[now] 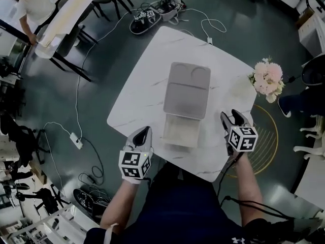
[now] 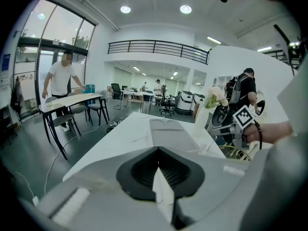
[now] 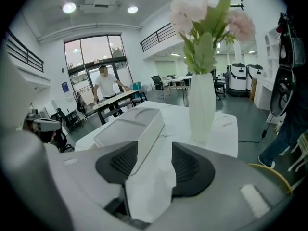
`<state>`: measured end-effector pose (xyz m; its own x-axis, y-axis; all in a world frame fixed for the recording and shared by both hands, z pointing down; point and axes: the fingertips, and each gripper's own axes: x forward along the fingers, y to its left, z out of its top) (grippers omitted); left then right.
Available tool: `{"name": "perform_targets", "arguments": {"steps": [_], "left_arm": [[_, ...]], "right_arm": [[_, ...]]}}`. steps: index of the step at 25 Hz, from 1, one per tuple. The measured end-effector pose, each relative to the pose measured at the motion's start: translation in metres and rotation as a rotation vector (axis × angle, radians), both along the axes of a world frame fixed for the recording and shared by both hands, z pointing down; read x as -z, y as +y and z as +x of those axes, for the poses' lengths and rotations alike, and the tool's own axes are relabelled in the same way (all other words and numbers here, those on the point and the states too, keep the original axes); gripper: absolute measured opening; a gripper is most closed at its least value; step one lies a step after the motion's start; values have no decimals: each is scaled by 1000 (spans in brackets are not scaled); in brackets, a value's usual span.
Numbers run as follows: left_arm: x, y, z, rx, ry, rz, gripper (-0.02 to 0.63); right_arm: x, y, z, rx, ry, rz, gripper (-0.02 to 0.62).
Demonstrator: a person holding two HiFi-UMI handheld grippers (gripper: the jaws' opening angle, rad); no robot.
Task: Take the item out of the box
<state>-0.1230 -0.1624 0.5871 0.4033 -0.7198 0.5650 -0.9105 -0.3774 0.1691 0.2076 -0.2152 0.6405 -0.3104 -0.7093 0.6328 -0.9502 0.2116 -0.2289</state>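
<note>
Resting on marbled white table [image 1: 133, 93], rectangular matte grey box [image 1: 187, 90]

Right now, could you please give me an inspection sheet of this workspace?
Surface: white marble table.
Job's things: grey box mid-table; its contents cannot be made out.
Clutter: vase of pink flowers at the table's right corner.
Grippers: left gripper shut, right gripper open; both hold nothing and flank the box's near end.
Cables: white cable and power strip on the floor.
Surroundings: person at another table.
</note>
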Motion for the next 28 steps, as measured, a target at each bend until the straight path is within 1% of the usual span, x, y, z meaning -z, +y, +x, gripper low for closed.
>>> {"name": "perform_targets", "arguments": {"steps": [3,7,12,16,19,23,25,28], "left_arm": [[16,-3,-11,22,1,47,2],[42,-5,-25,47,-2,108,2],[69,-4,-33,67,4,170,2],[92,-9,-38,75,5,222,2],[112,-11,-36,73,11,259,2],[132,-20,-31,60,25,309,2],[142,-26,-31,54,33,331,2],[164,-31,-22,39,58,380,2]], "right_arm": [[26,-1,-9,4,-14,56,222],[64,0,-28,24,-66,131,208],[117,4,-53,67,-114,235,196],[161,7,-70,87,-151,334,167],[187,15,-78,98,-169,385,152],[199,19,-91,120,-173,402,143],[208,22,-97,119,-164,426,136],[230,29,-98,115,-75,525,71]]}}
